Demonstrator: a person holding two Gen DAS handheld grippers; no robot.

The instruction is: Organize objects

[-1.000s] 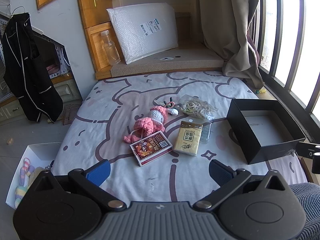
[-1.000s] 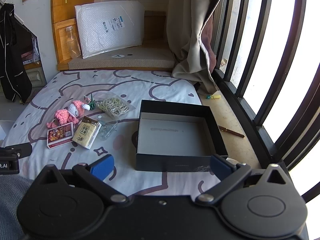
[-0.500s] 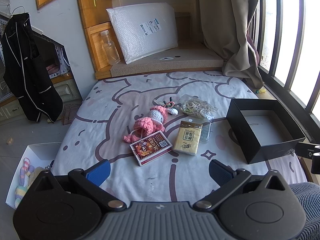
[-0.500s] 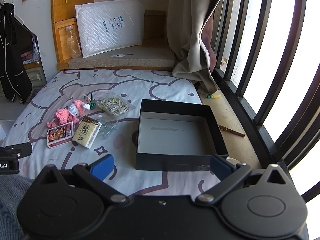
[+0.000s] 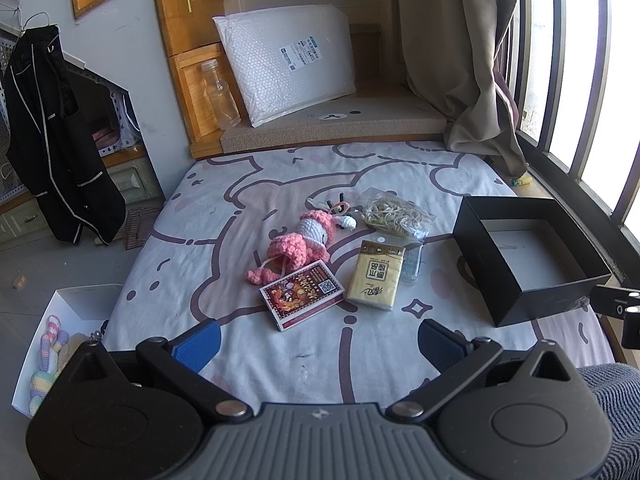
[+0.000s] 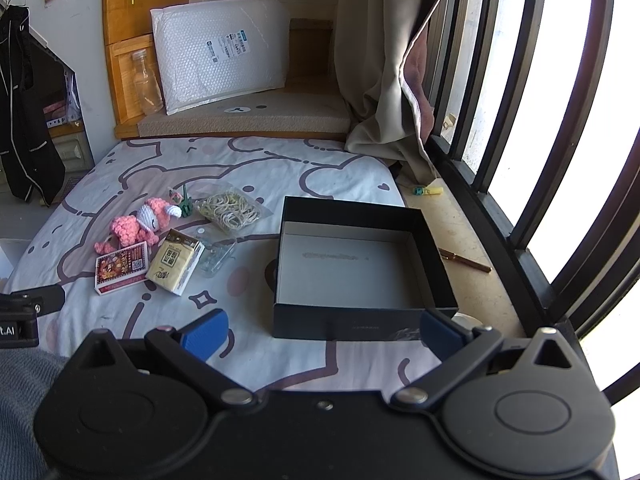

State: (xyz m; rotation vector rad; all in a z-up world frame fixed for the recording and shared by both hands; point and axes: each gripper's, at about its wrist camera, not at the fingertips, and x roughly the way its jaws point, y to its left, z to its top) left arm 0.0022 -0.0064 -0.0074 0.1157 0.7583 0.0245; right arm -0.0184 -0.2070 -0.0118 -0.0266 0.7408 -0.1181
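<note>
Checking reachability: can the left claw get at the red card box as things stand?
Probably yes. The left claw is open, and the red card box lies flat just ahead on the bed sheet, nothing between them.

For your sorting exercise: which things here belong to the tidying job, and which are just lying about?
Job: black box, pink doll, card box, tissue pack, rubber-band bag, clear case.

Lying about: bubble mailer, bottle, curtain, jacket, pen.
</note>
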